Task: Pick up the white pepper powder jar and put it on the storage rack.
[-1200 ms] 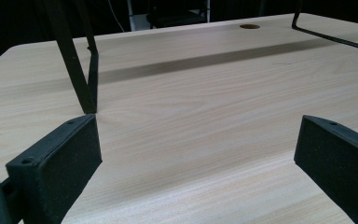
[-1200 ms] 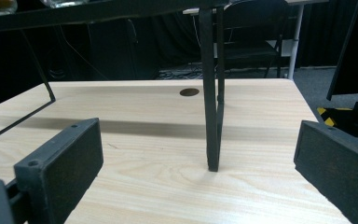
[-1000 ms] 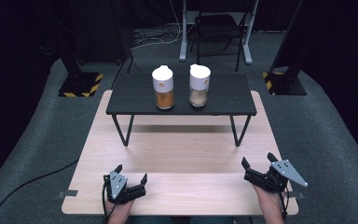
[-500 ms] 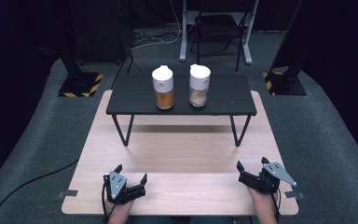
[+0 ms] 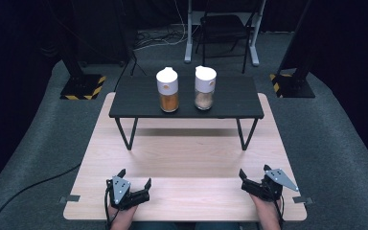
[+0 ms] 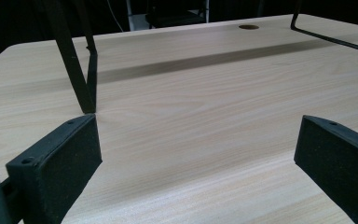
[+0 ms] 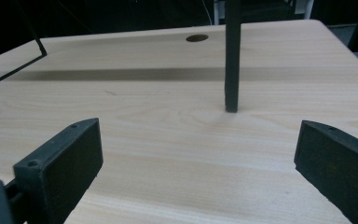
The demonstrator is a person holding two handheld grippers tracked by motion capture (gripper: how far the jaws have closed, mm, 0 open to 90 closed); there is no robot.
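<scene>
Sliding inward along the near edge of the wooden table (image 5: 187, 158), the right gripper (image 5: 255, 183) is sitting a little closer to the middle than a second ago, while the left gripper (image 5: 133, 188) is keeping its place; both are resting low with jaws spread wide and nothing between them, so I am judging the work as only just starting, with a reach forward still to come. Two clear jars with white lids are standing side by side, apart, on the black raised shelf (image 5: 239, 103), well away from both grippers: the left jar (image 5: 167, 89) is holding an orange-brown powder, the right jar (image 5: 205, 88) a paler beige one, each filling roughly the lower half
</scene>
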